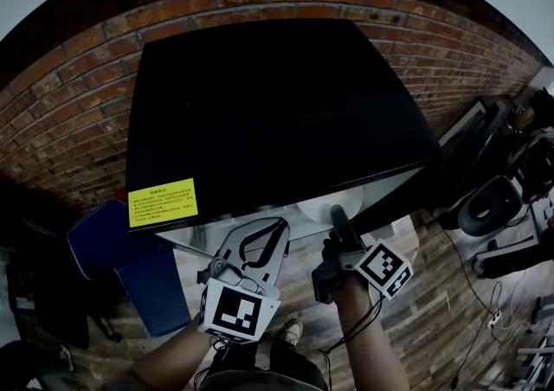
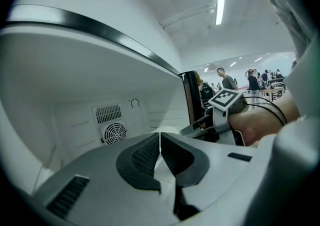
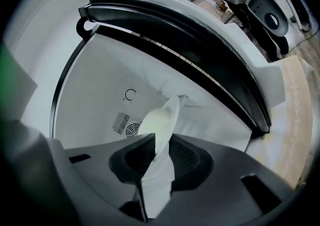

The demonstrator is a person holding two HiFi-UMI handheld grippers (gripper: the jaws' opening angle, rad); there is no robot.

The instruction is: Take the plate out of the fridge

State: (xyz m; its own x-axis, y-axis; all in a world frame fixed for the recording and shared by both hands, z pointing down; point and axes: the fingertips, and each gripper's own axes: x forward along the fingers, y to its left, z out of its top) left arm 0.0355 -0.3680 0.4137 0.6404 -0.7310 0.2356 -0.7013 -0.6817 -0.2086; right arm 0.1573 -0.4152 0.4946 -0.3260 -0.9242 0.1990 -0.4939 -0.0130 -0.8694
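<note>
The fridge [image 1: 277, 112] is a black box seen from above, with its white inside [image 2: 75, 100] open toward me. A white plate [image 3: 160, 120] stands edge-on between the pads of my right gripper [image 3: 161, 149], which is shut on its rim just inside the fridge mouth. In the head view that right gripper [image 1: 338, 223] reaches under the fridge's front edge, where a bit of the plate [image 1: 313, 210] shows. My left gripper [image 2: 160, 146] is beside it at the opening, pads pressed together with nothing between them; from above, the left gripper [image 1: 270, 233] is left of the right one.
A round fan grille [image 2: 114, 132] and a dial [image 2: 134, 103] sit on the fridge's back wall. A yellow sticker [image 1: 161, 201] marks the fridge top. A blue chair [image 1: 121, 264] stands to the left, a brick wall [image 1: 78, 95] behind, and machines [image 1: 506, 199] on the wooden floor at right.
</note>
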